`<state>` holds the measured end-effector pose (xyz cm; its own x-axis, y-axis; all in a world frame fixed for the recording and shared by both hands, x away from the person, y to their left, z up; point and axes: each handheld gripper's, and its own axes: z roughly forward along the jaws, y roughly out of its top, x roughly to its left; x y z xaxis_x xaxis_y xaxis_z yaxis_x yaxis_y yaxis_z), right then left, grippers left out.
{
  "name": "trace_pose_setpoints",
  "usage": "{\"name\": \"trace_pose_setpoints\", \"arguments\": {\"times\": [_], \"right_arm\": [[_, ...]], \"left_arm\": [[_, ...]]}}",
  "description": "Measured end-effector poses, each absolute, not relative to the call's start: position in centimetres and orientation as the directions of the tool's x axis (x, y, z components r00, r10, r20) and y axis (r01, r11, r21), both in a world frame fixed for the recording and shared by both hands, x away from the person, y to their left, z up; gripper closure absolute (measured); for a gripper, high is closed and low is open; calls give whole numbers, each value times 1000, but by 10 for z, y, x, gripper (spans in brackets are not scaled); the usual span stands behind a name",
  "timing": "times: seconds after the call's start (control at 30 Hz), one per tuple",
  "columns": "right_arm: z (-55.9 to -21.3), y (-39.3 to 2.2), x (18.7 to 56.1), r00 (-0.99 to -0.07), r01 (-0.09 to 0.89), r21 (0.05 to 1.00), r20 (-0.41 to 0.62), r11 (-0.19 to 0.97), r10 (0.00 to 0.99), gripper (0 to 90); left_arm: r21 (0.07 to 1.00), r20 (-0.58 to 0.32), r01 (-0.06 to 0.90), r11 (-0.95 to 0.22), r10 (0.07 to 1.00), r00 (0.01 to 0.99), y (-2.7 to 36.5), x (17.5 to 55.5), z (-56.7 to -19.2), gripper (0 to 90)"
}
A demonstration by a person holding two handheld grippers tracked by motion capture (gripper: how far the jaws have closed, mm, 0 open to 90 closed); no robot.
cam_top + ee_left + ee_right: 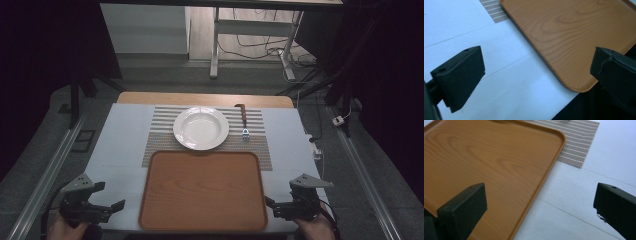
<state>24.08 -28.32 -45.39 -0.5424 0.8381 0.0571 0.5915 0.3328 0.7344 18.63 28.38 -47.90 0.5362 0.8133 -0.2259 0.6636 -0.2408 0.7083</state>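
Note:
A wooden-look brown tray (203, 192) lies at the near middle of the table, nothing on it. Behind it a white deep plate (201, 128) rests on a striped grey placemat (257, 150). A fork (244, 120) with a dark brown handle lies on the mat right of the plate. My left gripper (111, 196) hovers open by the tray's near left corner (576, 86). My right gripper (268, 202) hovers open at the tray's near right edge (541, 182). Both jaws stand wide apart with nothing between them.
A white sheet (120, 150) covers the tabletop; its wooden far edge (150, 97) shows behind. The mat's corner (574, 157) lies just beyond the tray. Metal rails (45, 175) flank the table, and desk legs with cables (280, 50) stand farther back on the floor.

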Motion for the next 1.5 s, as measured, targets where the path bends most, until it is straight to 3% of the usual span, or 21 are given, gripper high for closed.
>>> {"name": "trace_pose_setpoints", "arguments": {"times": [0.97, 1.5], "right_arm": [[-456, -279, 246, -559, 626, 689, 71, 365, 826, 0], [-455, -267, 247, -613, 562, 692, -18, 453, 790, 0]], "left_arm": [[699, -254, 673, -241, 796, 549, 286, 188, -480, 0], [697, -258, 677, -238, 797, 546, 286, 189, -481, 0]]}}
